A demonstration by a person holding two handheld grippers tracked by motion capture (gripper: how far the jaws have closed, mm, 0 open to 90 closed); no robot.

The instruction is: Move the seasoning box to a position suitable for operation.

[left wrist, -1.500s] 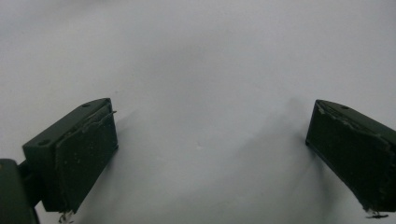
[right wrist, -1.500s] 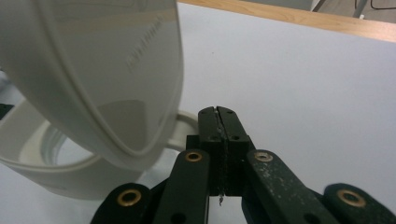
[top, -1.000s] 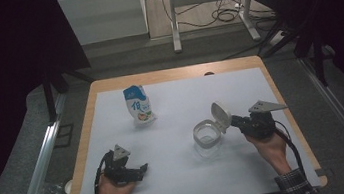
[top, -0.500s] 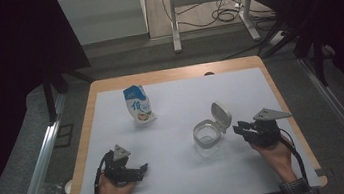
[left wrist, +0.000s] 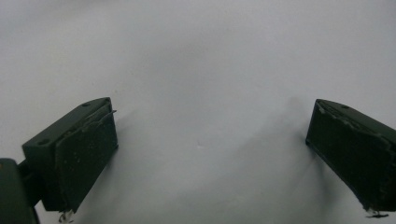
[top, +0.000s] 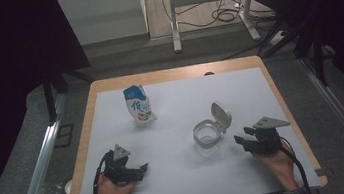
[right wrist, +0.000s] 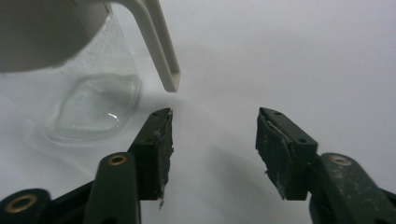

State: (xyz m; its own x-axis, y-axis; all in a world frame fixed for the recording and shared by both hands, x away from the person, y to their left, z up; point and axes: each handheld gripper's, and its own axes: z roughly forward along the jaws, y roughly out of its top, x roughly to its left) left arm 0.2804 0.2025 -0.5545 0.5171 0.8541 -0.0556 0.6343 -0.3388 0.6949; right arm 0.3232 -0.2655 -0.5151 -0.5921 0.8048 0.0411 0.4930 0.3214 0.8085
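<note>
A clear jar (top: 207, 136) stands right of the middle of the white mat (top: 186, 181), its white flip lid (top: 221, 115) standing up open. My right gripper (top: 242, 137) sits just right of the jar, apart from it. Its jaws have just been opening and hold nothing. In the right gripper view the jar (right wrist: 93, 98) and a hanging part of the lid (right wrist: 161, 46) lie up and left of my right gripper (right wrist: 215, 135). My left gripper (top: 141, 170) rests at the front left, open, and in its own view my left gripper (left wrist: 210, 154) has bare mat between its jaws.
A blue and white pouch (top: 138, 105) stands upright at the back left of the mat. The wooden table (top: 108, 85) ends just past the mat on every side. Beyond it are dark floor, metal rails (top: 42, 164) and desk legs with cables.
My right gripper has drawn back from the jar's lid, to the right and toward the front edge, and its jaws have spread. The lid stays up. The left gripper has not moved.
</note>
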